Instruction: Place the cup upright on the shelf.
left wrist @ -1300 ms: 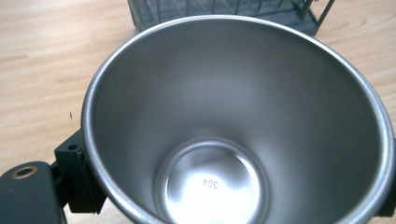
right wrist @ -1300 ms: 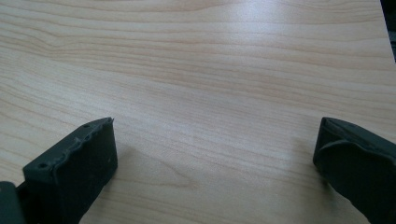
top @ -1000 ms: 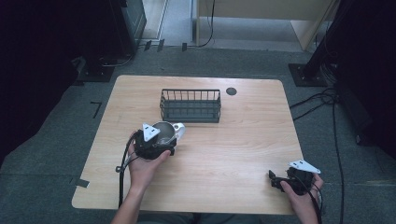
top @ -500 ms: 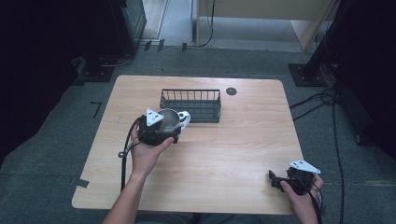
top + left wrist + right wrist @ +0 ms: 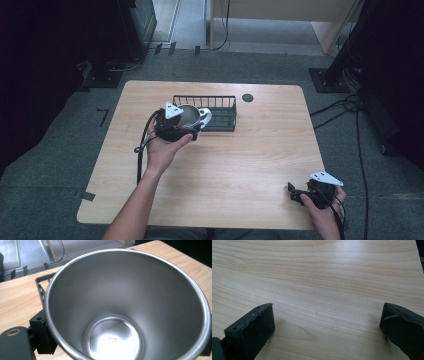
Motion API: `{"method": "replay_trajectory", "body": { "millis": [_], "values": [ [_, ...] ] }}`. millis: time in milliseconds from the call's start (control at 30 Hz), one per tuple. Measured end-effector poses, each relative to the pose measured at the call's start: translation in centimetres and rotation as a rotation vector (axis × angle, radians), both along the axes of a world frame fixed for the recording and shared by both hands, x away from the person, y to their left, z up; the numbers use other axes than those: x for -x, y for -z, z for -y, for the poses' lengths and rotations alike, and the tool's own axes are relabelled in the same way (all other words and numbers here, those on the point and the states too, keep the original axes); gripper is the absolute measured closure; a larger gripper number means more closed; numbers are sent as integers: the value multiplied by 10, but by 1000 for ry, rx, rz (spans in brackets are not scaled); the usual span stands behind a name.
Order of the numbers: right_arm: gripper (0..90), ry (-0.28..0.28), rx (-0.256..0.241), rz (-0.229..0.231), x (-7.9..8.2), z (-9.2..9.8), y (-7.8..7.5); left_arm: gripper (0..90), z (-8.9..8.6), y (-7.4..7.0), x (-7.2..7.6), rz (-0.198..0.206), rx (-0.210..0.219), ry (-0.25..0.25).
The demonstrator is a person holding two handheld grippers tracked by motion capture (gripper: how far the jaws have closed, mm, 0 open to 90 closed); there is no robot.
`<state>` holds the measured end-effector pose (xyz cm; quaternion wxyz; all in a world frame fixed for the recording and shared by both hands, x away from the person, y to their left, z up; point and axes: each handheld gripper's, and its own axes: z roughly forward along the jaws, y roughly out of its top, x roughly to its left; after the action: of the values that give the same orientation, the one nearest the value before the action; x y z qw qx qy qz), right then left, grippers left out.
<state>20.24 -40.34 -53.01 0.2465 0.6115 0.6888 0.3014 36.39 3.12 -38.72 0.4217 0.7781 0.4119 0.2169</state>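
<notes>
Carrying the steel cup (image 5: 188, 116), the left gripper (image 5: 192, 126) has moved up the desk (image 5: 250, 160) to the wire basket (image 5: 220, 111). Its own view looks into the cup (image 5: 125, 310), pinched at the rim, "304" stamped inside. Unmoved, the right gripper (image 5: 296, 194) rests near the desk's front corner, jaws spread over bare wood.

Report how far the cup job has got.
Done: the left tongs have picked the steel cup up. In hand: it is carried at the near left corner of the wire basket, seemingly its goal. Left: lowering it in and letting go. The right tongs sit open at the table's near edge.
</notes>
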Motion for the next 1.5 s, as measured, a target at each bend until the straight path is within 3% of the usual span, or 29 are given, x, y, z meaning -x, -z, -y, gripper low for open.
{"method": "replay_trajectory", "body": {
  "millis": [267, 700, 933, 1133, 1400, 1500],
  "values": [
    [0, 0, 0, 0, 0, 0, 0, 81, 9, -12, -14, 10, 1, 28],
    [0, 0, -1, 0, 0, 0, 0, 81, 12, -19, -37, 12, 9, 33],
    [0, 0, 0, 0, 0, 0, 0, 81, 15, -23, -56, 15, 14, 26],
    [0, 0, 0, 0, 0, 0, 0, 81, 18, -21, -68, 11, 12, 23],
    [0, 0, -1, 0, 0, 0, 0, 81, 18, -7, -85, 0, 2, 11],
    [0, 0, 0, 0, 0, 0, 0, 81, 18, -6, -88, 3, 16, 8]
  ]
}}
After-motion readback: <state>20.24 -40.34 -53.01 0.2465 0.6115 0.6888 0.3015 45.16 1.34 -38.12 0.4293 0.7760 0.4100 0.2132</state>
